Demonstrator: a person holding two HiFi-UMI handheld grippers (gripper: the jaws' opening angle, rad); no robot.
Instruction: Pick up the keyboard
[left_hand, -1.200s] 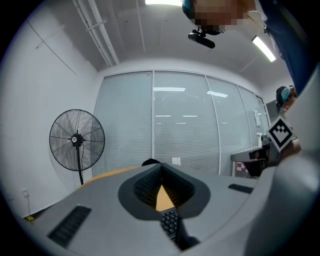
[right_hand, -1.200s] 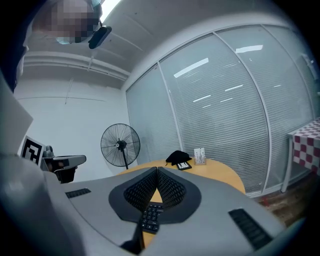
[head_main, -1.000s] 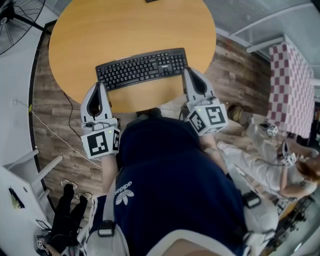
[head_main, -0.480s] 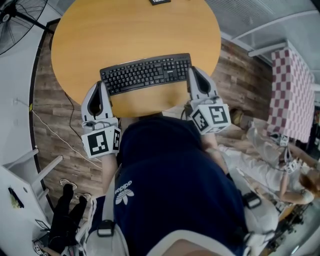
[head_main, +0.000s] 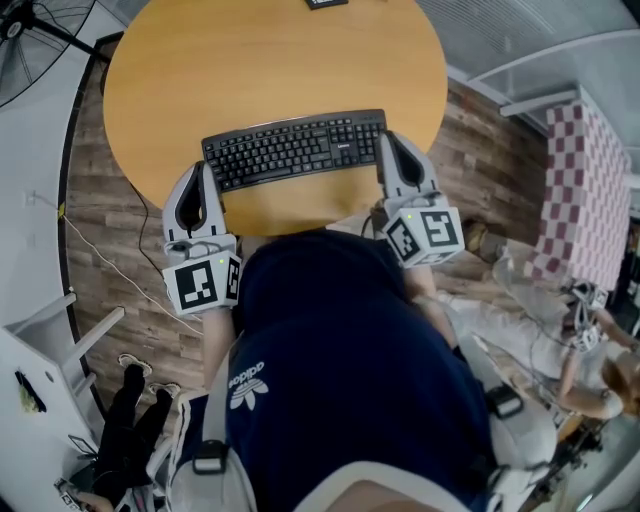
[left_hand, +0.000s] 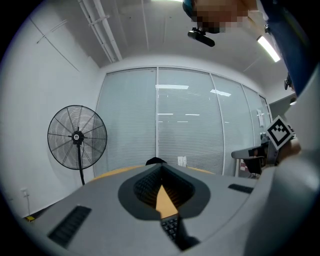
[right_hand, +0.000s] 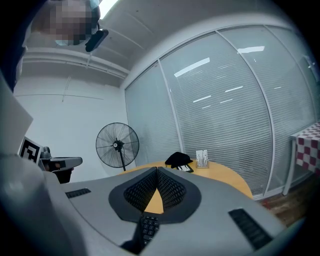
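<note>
Left hand-held gripper (head_main: 199, 171) beside keyboard (head_main: 295, 148)

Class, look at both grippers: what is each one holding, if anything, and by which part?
Nothing. The left gripper and right gripper are shut and empty, flanking the ends of the keyboard.

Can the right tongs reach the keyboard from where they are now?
Probably yes. The right tongs sit close beside the right end of the keyboard, with nothing between them. Their jaws are shut, though, so they would likely have to open before they could grab it.
</note>
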